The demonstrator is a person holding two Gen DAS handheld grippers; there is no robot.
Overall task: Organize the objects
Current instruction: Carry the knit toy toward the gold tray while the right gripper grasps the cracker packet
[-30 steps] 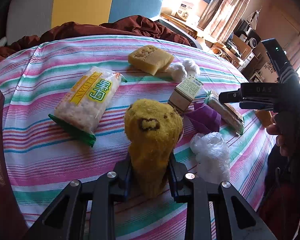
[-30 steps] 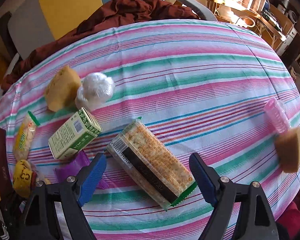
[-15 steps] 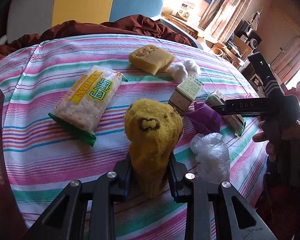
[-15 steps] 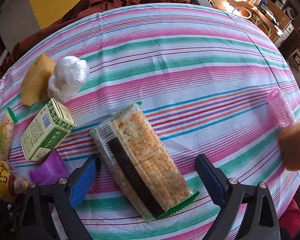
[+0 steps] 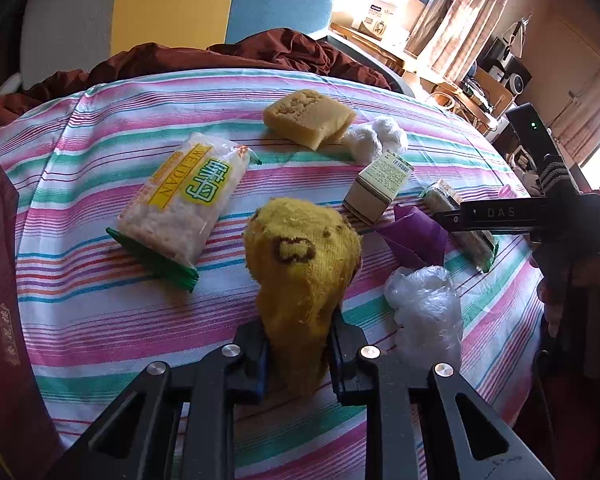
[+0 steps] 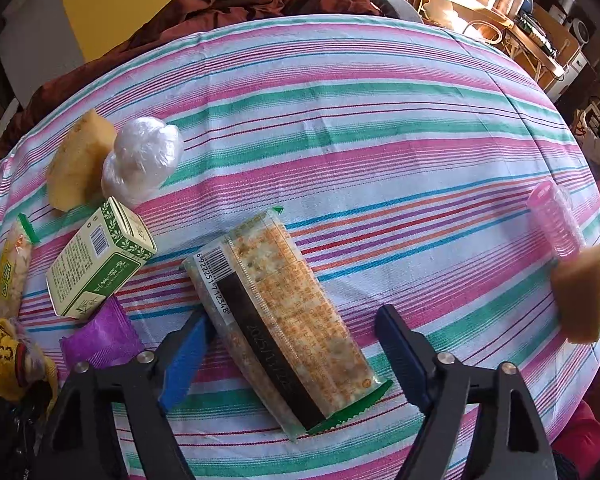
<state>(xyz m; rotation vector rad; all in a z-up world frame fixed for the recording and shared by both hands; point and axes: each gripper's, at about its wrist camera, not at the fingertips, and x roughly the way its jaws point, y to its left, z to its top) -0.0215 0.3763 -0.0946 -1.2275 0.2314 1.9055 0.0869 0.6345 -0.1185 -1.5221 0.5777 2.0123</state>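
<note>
Left of the cracker pack (image 6: 280, 320), the left gripper (image 5: 298, 356) still clamps the yellow sock (image 5: 300, 272) unmoved, while the right gripper (image 6: 292, 356), jaws wide, has dropped to straddle that pack on the cloth (image 6: 380, 160), so a grasp looks imminent.

- cracker pack (image 5: 460, 220): middle hidden behind right gripper (image 5: 496, 213) in left wrist view
- yellow sock (image 6: 8, 360): cut off at left edge, right wrist view
- maroon box (image 5: 0, 300): cropped at left edge
</note>
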